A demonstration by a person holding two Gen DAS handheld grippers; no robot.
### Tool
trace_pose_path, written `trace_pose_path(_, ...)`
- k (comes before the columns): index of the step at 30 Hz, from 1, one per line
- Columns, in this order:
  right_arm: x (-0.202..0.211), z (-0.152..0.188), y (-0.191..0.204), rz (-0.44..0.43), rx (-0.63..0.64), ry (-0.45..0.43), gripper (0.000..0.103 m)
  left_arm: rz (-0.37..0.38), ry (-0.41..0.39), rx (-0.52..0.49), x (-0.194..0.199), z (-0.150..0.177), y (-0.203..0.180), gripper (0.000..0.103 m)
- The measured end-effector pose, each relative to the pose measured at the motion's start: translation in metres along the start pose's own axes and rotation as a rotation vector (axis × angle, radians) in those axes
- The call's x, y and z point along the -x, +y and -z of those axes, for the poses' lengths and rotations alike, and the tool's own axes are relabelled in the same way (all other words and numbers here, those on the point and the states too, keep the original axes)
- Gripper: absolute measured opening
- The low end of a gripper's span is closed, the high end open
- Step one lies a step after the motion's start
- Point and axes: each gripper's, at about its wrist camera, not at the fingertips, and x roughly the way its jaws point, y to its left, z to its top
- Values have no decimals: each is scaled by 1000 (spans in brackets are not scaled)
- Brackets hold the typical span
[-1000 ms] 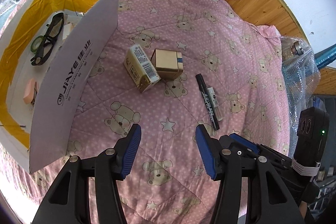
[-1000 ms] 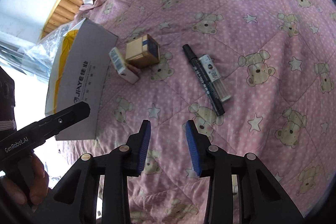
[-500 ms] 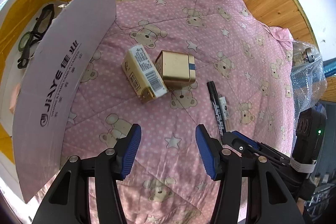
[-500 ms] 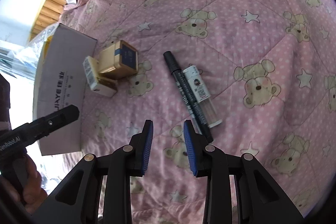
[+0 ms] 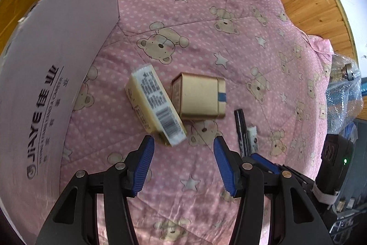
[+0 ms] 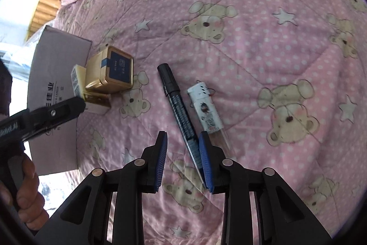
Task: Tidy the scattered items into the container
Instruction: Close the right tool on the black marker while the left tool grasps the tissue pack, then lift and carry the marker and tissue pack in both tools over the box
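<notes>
I am working two hand-held tools over a bed covered by a pink quilt [image 5: 206, 4] printed with bears and stars; a large cardboard box [image 5: 52, 84], the container, lies at the left with its flap raised toward me; I cannot see its inside from here.

My left tool [image 5: 182, 161] hovers just above the quilt with its blue pads wide apart and nothing between them; just beyond its tips lies a cream carton [image 5: 158, 105] with a barcode label, lying at a slant and touching a small gold box [image 5: 198, 98] beside it.

My right tool [image 6: 182, 161] is also parted, more narrowly, and empty; the lower end of a black marker [image 6: 177, 107] lies on the quilt close against the inner face of its right pad [image 6: 206, 164]; whether they touch I cannot tell; a white lighter [image 6: 206, 107] lies just beside the marker, nearly parallel.

I judge the carton light and stiff but crushable; its long flat sides look the best place to pinch, near the middle; the gold box looks rigid with smooth, possibly slippery faces; the marker is hard, round and liable to roll, so I would close across its barrel; the soft quilt should give way under the pads.
</notes>
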Motion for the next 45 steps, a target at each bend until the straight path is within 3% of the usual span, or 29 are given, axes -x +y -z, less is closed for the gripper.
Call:
trace_pose_path(9, -11, -4, 11, 45, 64, 14, 31, -35, 20, 49, -23, -13, 19, 55)
trace_pose_path(15, -12, -3, 12, 85, 85, 6, 18, -61, 21, 69, -34, -14, 28, 54)
trace_pose_path(17, -11, -3, 12, 84, 82, 7, 17, -73, 9, 56, -33, -14, 28, 33)
trace_pose_path(19, -9, -3, 12, 88, 80, 11, 15, -71, 2, 42, -29, -13, 26, 25)
trace_pose_path(32, 17, 17, 28, 54, 59, -13, 14, -31, -63, -20, 19, 11, 11, 25)
trace_pose_path(45, 48, 40, 74, 33, 119, -68, 14, 14, -144, -56, 61, 50, -7, 25)
